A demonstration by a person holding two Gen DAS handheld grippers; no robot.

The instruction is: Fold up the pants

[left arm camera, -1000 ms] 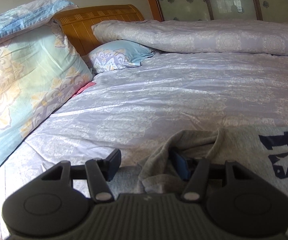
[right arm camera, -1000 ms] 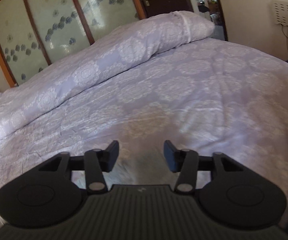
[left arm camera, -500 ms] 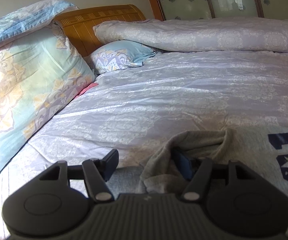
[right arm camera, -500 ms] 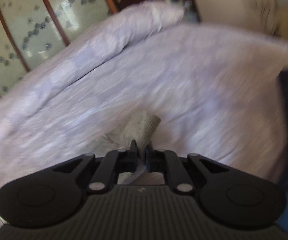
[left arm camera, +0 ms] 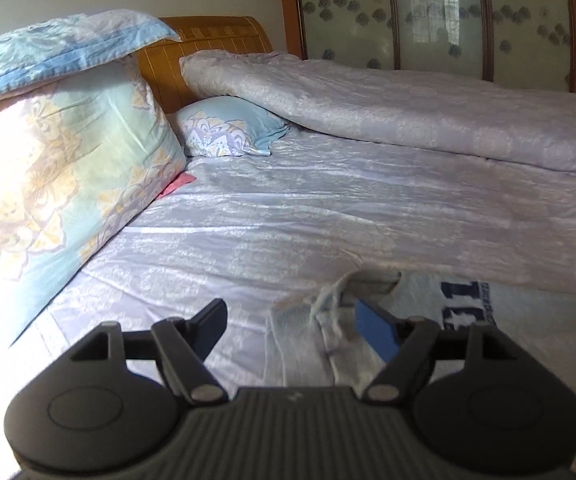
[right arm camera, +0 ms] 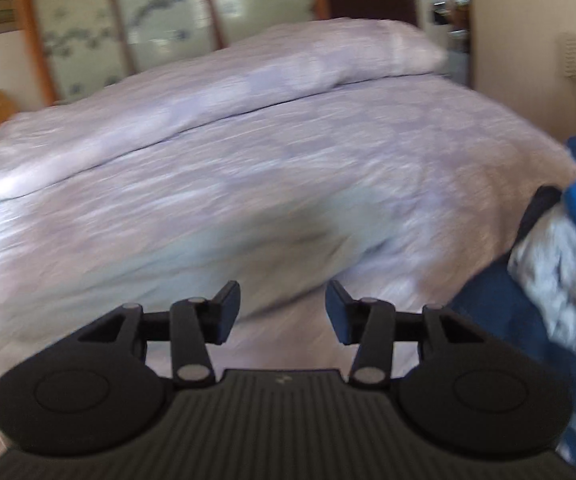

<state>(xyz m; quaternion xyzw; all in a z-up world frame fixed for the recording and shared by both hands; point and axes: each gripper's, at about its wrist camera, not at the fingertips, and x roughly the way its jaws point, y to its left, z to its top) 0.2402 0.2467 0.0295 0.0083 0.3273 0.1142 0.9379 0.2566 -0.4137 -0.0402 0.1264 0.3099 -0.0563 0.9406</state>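
The grey pants with a navy print lie on the bed at the bottom of the left wrist view, a bunched edge between my fingers. My left gripper is open, low over that edge, the cloth near its right finger. In the blurred right wrist view, a grey stretch of the pants lies on the sheet ahead. My right gripper is open and empty, above the bed.
The bed has a lilac sheet, a rolled duvet along the far side and large pillows at the left. A pile of blue and patterned clothes sits at the right edge of the right wrist view.
My right gripper shut on a bit of cloth half a second ago, and is now open and empty, swung to a new spot. My left gripper stayed open and rose slightly.
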